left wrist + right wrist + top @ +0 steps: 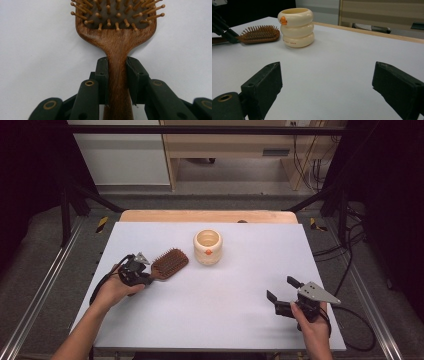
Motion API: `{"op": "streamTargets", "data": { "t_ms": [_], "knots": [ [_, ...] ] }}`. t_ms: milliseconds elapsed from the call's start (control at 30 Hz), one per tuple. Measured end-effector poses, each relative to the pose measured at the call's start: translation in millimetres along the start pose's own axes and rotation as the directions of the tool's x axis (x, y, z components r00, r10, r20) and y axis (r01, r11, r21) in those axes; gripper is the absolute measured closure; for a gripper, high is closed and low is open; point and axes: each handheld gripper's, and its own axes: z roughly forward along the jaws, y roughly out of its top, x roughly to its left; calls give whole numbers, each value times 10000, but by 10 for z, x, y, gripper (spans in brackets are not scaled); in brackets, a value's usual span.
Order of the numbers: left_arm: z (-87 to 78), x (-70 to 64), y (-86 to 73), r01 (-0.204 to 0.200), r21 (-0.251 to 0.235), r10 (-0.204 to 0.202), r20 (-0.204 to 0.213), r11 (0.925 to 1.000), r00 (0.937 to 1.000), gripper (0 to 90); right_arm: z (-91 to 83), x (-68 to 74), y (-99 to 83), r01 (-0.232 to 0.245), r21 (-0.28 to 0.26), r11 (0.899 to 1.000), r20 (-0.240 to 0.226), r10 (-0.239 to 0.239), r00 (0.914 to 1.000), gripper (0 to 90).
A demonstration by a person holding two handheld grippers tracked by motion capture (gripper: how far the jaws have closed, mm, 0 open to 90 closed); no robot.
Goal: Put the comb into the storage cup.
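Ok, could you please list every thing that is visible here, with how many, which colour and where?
hairbrush: one, brown wood, bristles up, left part of table, handle between the left gripper's jaws
cup: one, cream with orange mark, ringed shape, upright, table middle, far side
table: one, white top, wooden far edge
left gripper: one, black, shut on the hairbrush handle
right gripper: one, black, open, near right of table
hands: two, one on each gripper

Brown wooden hairbrush (169, 263); cream cup (207, 247) with orange mark, perhaps a beak; white table (235, 285).
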Motion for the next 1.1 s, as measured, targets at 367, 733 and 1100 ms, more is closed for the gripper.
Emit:
{"op": "streamTargets", "data": {
  "t_ms": [367,733,1100],
  "knots": [
    [32,33,35,600,-28,-600,176,9982,9980,618,8,3,-2,-18,38,10000,-62,19,10000,94],
    [38,-31,65,616,122,-615,-68,9980,9981,719,11,10,-2,-10,68,10000,-83,10,10000,94],
    [0,-84,4,248,-324,-257,-274,9992,9993,720,13,2,-3,-27,57,10000,-80,28,10000,94]
  ]
}}
